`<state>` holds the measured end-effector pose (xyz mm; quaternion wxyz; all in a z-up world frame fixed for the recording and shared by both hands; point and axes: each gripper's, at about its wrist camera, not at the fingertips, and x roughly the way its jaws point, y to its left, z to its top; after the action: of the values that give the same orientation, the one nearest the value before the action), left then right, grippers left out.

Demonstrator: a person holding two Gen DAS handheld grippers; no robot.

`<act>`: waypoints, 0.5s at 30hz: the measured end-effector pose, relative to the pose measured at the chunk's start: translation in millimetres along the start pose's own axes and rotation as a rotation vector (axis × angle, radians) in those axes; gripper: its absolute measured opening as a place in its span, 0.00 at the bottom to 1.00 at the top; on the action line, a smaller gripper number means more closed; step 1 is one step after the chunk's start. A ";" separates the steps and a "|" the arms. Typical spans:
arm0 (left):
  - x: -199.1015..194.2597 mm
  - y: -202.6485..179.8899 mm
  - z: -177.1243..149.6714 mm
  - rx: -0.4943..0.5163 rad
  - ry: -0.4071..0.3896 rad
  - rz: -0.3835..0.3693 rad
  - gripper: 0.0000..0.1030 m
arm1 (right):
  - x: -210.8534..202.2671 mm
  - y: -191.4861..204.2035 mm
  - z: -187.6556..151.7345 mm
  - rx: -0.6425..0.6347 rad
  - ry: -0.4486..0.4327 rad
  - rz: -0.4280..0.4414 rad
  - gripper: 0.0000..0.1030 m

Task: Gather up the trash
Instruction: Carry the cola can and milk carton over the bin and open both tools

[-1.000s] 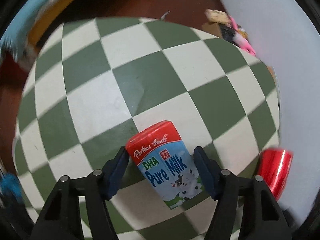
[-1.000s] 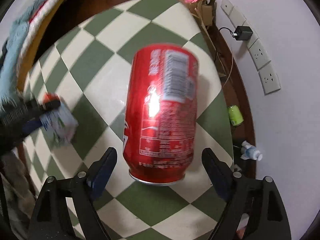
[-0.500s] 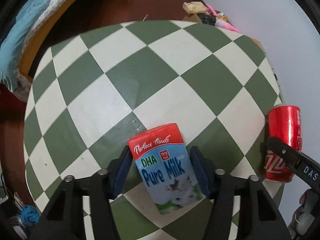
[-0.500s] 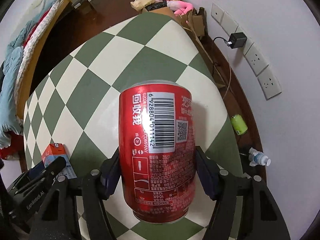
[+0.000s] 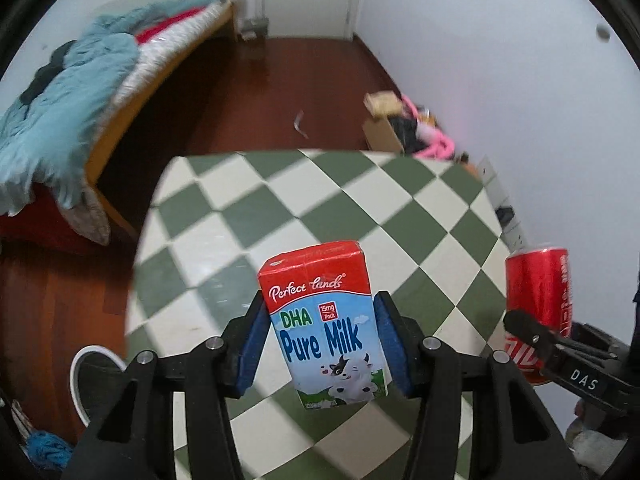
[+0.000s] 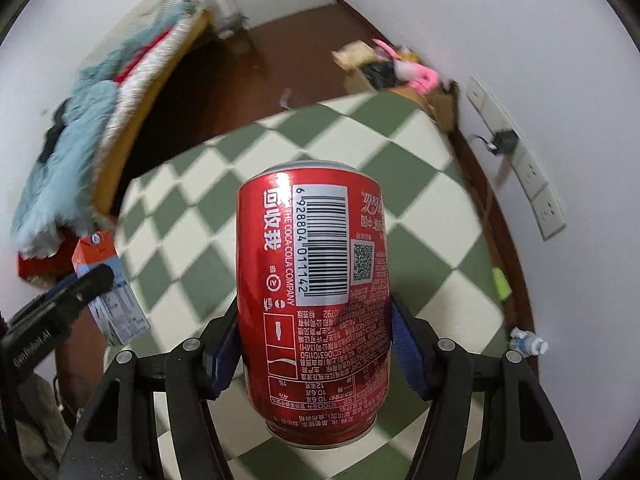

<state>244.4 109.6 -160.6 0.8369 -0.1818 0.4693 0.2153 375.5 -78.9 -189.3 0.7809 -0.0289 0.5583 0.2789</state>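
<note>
The left gripper (image 5: 322,344) is clamped on a milk carton (image 5: 326,320), its blue pads pressing the carton's two sides; the carton stands upright between the fingers and is clear of the surface below. The right gripper (image 6: 314,344) is clamped the same way on a red soda can (image 6: 314,292), which sits upright between its pads with the barcode facing the camera. From the left view the can (image 5: 538,304) and the right gripper's black finger show off to the right; from the right view the carton (image 6: 106,284) shows off to the left, held by the other tool.

Beneath and ahead of both grippers lies a green-and-white checkered mat (image 5: 360,208). To the right gripper's right, beside the mat's edge, a small green can (image 6: 502,284) and a small plastic bottle (image 6: 528,344) lie on the dark floor. Farther ahead, against the white wall, sits a cardboard box (image 5: 382,132) with pink and dark items on it. Far to the left is a bed (image 5: 80,92) heaped with blue bedding.
</note>
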 end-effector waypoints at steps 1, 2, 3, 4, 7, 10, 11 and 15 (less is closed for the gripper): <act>-12.4 11.3 -1.2 -0.006 -0.016 -0.001 0.47 | -6.8 9.6 -4.4 -0.011 -0.007 0.016 0.66; -27.4 24.3 -4.9 -0.013 -0.036 -0.001 0.47 | -17.6 26.3 -11.1 -0.028 -0.021 0.041 0.66; -38.5 35.3 -7.6 -0.018 -0.051 0.002 0.47 | -25.1 39.7 -16.2 -0.041 -0.028 0.063 0.66; -53.7 51.7 -12.9 -0.025 -0.069 0.008 0.47 | -30.5 49.5 -20.5 -0.051 -0.035 0.077 0.66; -84.8 95.5 -28.1 -0.045 -0.098 0.028 0.47 | -46.9 100.7 -39.9 -0.096 -0.052 0.145 0.66; -106.5 140.1 -44.6 -0.071 -0.106 0.052 0.47 | -49.6 153.3 -61.8 -0.143 -0.040 0.206 0.66; -114.1 159.1 -51.9 -0.085 -0.104 0.074 0.47 | -47.6 172.5 -70.9 -0.159 -0.029 0.225 0.66; -131.4 232.0 -84.3 -0.154 -0.095 0.140 0.47 | -21.5 257.6 -114.6 -0.227 0.045 0.303 0.66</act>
<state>0.2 237.1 -112.4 0.8244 -0.2021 0.4228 0.3173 152.2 88.6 -144.6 0.7092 -0.0384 0.5384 0.4535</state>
